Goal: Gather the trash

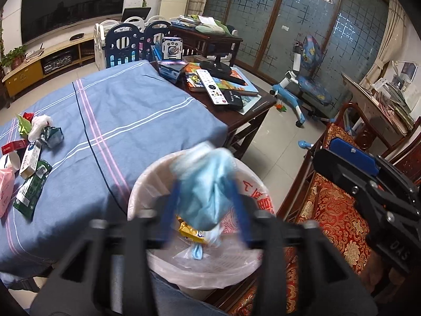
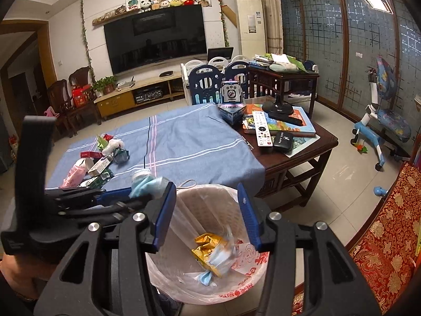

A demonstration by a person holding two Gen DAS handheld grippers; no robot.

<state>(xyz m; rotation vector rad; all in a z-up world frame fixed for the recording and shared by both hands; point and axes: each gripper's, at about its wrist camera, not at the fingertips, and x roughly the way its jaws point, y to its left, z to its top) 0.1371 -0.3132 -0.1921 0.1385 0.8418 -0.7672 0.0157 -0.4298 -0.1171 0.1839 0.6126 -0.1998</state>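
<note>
The left gripper, jaws clamped on a blue mask, holds it over the bin at lower centre for dropping, while the right gripper gapes empty above it.

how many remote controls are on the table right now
1: a white remote control lies on the bare wooden end of the table, on top of the books, beside a black case. Others could be hidden under the clutter there.
</note>
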